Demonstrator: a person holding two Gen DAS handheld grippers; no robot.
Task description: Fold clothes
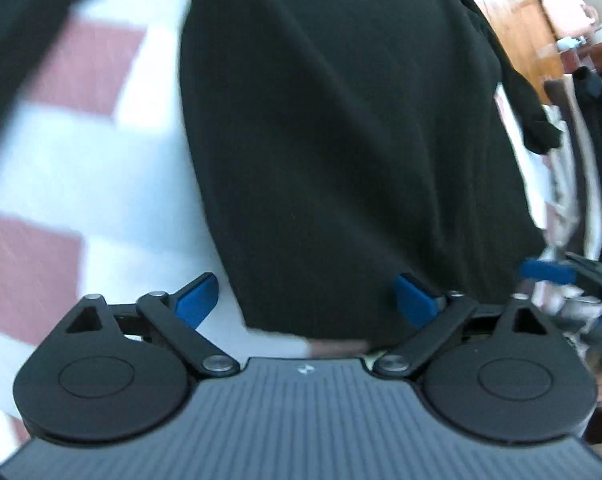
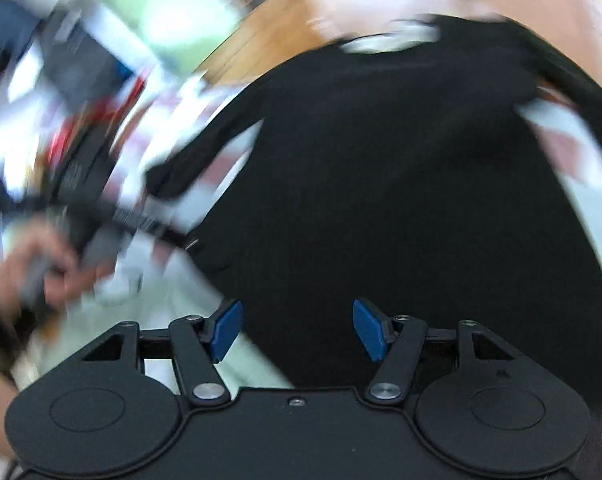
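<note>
A black long-sleeved top (image 1: pixel 381 120) lies spread flat on a cloth of white and dusty-red squares (image 1: pixel 61 168). My left gripper (image 1: pixel 307 300) hovers over its hem edge with the blue pads wide apart and open, black cloth showing below and between them. The right wrist view is blurred. There the top (image 2: pixel 401 180) stretches away to a collar with a white label (image 2: pixel 393 36), one sleeve (image 2: pixel 205 148) lying out to the left. My right gripper (image 2: pixel 297 330) stands open over the near corner of the top, its pads clear of the cloth.
A blue-tipped finger of the other gripper (image 1: pixel 549 270) shows at the right edge. A hand (image 2: pixel 41 264) holds a gripper at the left, blurred. Dark and white striped clothes (image 1: pixel 581 180) lie to the right. A wooden surface (image 2: pixel 277 36) lies beyond the cloth.
</note>
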